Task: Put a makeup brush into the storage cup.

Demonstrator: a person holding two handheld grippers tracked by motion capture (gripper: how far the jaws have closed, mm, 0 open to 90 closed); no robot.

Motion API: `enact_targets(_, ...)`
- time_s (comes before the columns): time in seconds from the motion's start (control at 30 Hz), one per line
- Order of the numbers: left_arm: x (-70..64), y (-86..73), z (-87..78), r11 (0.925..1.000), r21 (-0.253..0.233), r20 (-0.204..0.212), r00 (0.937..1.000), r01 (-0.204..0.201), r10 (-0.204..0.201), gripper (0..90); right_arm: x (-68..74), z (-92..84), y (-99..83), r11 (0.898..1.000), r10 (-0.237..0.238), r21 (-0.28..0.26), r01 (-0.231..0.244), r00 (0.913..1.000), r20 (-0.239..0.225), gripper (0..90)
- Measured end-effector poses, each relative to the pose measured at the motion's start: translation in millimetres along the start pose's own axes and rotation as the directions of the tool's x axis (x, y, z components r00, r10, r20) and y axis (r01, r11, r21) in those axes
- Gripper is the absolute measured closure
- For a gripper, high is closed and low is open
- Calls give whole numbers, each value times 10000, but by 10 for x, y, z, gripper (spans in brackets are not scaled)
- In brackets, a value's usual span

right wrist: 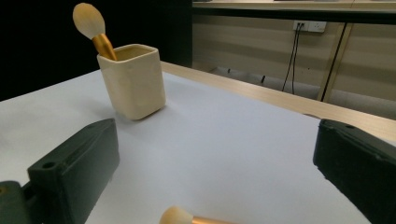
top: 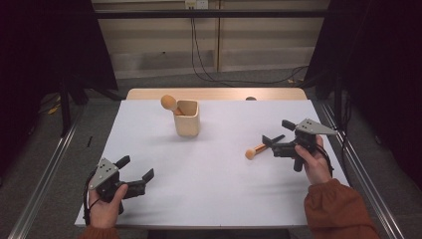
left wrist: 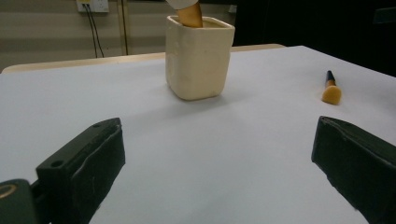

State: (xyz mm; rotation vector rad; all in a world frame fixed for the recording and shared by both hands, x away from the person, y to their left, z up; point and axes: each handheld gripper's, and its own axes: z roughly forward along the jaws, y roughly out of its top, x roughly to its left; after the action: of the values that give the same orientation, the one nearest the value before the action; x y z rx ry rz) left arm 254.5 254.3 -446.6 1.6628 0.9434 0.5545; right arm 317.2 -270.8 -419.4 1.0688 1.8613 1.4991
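Observation:
A cream square cup stands at the table's back middle, and a round-headed makeup brush leans out of it to the left. A second brush lies flat on the white table, its dark handle end toward my right gripper. That gripper is open, its jaws wide apart just right of the brush. In the right gripper view the lying brush's head shows low between the jaws, the cup farther off. My left gripper is open and holds nothing near the front left, facing the cup and the lying brush.
A wooden strip runs along the table's back edge. Metal rails flank the table on the floor. Cables hang from a wall socket behind. Bare white surface spreads between the two grippers.

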Motion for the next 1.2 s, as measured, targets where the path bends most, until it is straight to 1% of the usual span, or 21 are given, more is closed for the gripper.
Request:
enact_targets(0.07, 0, -1, 2, 10000, -31, -6, 10000, 42, -42, 28, -23, 25, 29, 10000, 5, -24, -5, 10000, 6, 0)
enact_targets(0.17, -2, 2, 0, 10000, -12, -2, 10000, -10, 10, 28, -51, 74, 67, 10000, 7, 70, -8, 10000, 50, 5)
enact_targets(0.2, 0, 3, 0, 10000, -9, 6, 10000, -35, 35, 28, -56, 89, 79, 10000, 21, 72, -21, 10000, 31, 5)
enact_targets(0.27, -2, 3, 1, 10000, -48, 32, 10000, 44, -43, 28, -55, 120, 103, 10000, 15, 95, -16, 10000, 42, 5)
enact_targets(0.33, 4, 3, -2, 10000, -38, 15, 10000, -13, 13, 28, -63, 154, 122, 10000, -28, 93, 27, 10000, 45, 4)
enact_targets(0.4, 7, 2, 0, 10000, -34, -11, 10000, 14, -14, 28, -73, 197, 138, 9999, 56, 110, -57, 9999, 86, 4)
enact_targets(0.5, 6, 5, -3, 10000, -49, 3, 10000, -10, 10, 28, -92, 279, 143, 9996, 217, 152, -218, 9998, 24, 3)
enact_targets(0.57, 8, 4, -2, 10000, -45, -1, 10000, -4, 4, 27, -100, 323, 146, 9992, 127, 387, -123, 9999, -91, 0)
enact_targets(0.63, 10, 2, -3, 10000, -48, -11, 10000, 3, -3, 28, -109, 351, 165, 9979, 196, 626, -178, 9994, -290, 0)
enact_targets(0.7, 7, 4, -4, 10000, -52, -23, 10000, -44, 44, 28, -118, 376, 197, 9970, 99, 768, -73, 9994, -333, 0)
enact_targets(0.77, 9, 1, 0, 10000, -31, -10, 10000, -31, 30, 28, -137, 407, 225, 9951, 191, 974, -150, 9990, -408, 0)
enact_targets(0.87, 10, 1, -1, 10000, -46, -23, 10000, 1, -1, 28, -157, 464, 259, 9900, -6, 1411, 70, 9990, -451, 0)
enact_targets(0.97, 13, -2, 2, 10000, -43, -10, 10000, 23, -23, 28, -178, 494, 286, 9855, 6, 1691, 94, 9982, -592, 0)
enact_targets(1.03, 14, -2, 3, 10000, -37, -6, 10000, -1, 1, 28, -197, 504, 299, 9824, -3, 1866, 111, 9983, -578, 0)
enact_targets(1.1, 14, -2, 3, 10000, -33, -9, 10000, -5, 5, 29, -228, 515, 306, 9799, 85, 1996, 30, 9984, -567, 0)
enact_targets(1.2, 16, -3, 3, 10000, -18, -20, 10000, -5, 5, 28, -258, 520, 311, 9733, 26, 2292, 99, 9985, -541, 0)
